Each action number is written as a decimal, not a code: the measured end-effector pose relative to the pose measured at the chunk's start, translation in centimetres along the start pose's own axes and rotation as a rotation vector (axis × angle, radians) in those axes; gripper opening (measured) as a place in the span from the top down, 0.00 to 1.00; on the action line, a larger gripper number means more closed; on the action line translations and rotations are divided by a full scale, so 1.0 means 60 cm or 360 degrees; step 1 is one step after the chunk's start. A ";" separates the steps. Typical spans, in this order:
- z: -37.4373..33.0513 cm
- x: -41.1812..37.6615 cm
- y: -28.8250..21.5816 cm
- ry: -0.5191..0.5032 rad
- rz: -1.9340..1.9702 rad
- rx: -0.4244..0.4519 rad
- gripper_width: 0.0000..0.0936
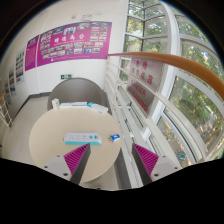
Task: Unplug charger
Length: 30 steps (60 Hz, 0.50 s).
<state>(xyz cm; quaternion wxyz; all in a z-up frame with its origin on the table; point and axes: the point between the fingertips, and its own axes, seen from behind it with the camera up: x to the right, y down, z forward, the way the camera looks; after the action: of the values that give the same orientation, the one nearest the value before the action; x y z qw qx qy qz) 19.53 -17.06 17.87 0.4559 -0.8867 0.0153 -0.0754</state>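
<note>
Gripper [111,160] fingers apart, nothing between; round table [55,135] centre-left; white power strip [81,136] on it, blue charger [115,137] just right, near table edge.

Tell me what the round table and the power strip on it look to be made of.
Round table: pale, smooth top, probably laminate or painted board, given its even matte cream surface. Power strip: white, likely moulded plastic, too small to confirm. The hand-held gripper is open, its pink pads apart just short of the strip.
</note>
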 end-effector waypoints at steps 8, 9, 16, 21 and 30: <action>-0.098 -0.013 0.032 0.0011 0.0039 -0.0035 0.09; -0.106 -0.015 0.033 0.0009 0.0040 -0.0031 0.09; -0.151 -0.024 0.045 0.0015 0.0029 -0.0006 0.09; -0.169 -0.030 0.051 0.0012 0.0033 0.0000 0.09; -0.186 -0.029 0.050 0.0026 0.0015 0.0014 0.09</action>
<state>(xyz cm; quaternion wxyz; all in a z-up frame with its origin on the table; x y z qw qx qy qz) 16.29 -27.65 21.64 0.4600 -0.8840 0.0229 -0.0805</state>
